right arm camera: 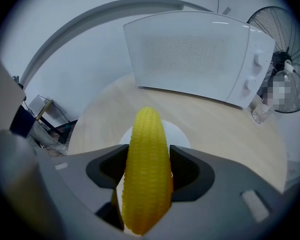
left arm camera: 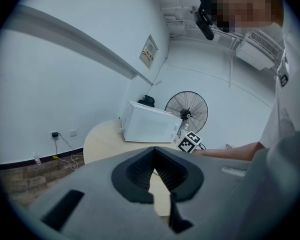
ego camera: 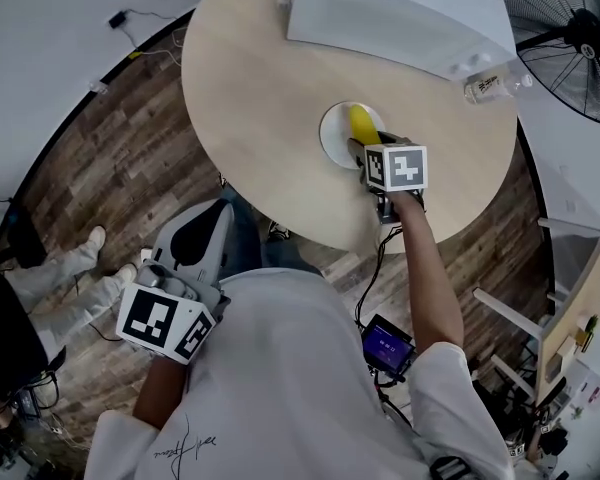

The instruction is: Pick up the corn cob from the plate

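A yellow corn cob [right arm camera: 146, 176] stands lengthwise between the jaws of my right gripper [right arm camera: 149, 156], which is shut on it. Just beyond and beneath it is the small white plate [right arm camera: 180, 133] on the round wooden table [right arm camera: 220, 129]. In the head view the corn cob [ego camera: 360, 122] lies over the plate [ego camera: 332, 136], with the right gripper [ego camera: 368, 144] reaching in from the near side. Whether the cob touches the plate I cannot tell. My left gripper [ego camera: 202, 230] hangs off the table beside the person's body, and in its own view the left gripper [left arm camera: 154, 158] is shut on nothing.
A white microwave [ego camera: 400, 13] stands at the table's far side, with a clear bottle [ego camera: 490, 86] to its right. A floor fan [ego camera: 580, 38] is behind the table's right edge. Another person's legs [ego camera: 75, 268] are on the wooden floor at the left.
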